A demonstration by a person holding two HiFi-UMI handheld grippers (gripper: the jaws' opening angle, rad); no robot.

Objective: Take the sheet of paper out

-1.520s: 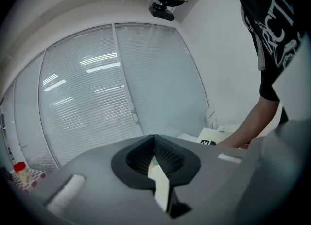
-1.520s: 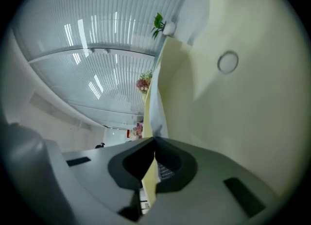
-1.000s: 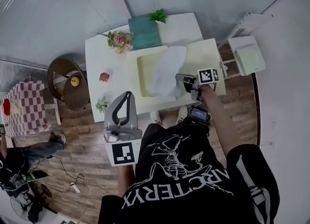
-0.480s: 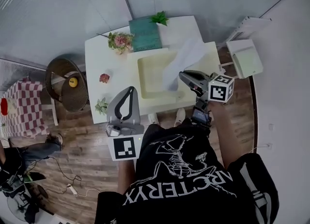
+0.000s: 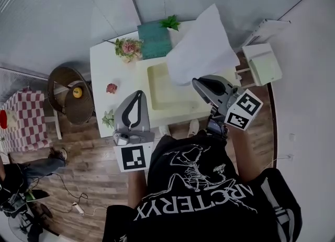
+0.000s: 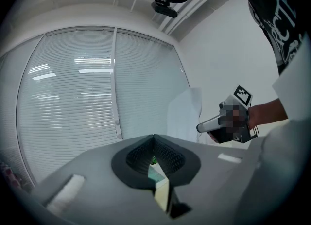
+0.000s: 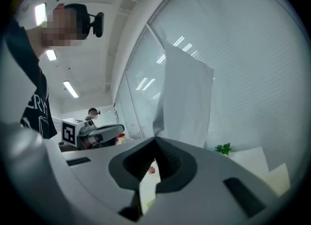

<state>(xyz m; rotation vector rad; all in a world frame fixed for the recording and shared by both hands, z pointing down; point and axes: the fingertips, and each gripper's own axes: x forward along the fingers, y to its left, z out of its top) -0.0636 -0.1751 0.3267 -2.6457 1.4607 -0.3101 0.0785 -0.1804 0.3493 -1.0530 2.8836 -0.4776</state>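
"ARC'TERYX" in large white capitals on the person's black shirt (image 5: 194,186)

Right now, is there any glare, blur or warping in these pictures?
Head view: fisheye bows the table edges; the sheet of paper stays sharp. Left gripper view: ceiling lights glare on the window blinds, corners dark. Right gripper view: similar light streaks beside the paper, corners dark too.

The white table (image 5: 102,69) bears a pale yellow tray (image 5: 166,100), a teal mat (image 5: 154,42) and pink flowers (image 5: 128,47).
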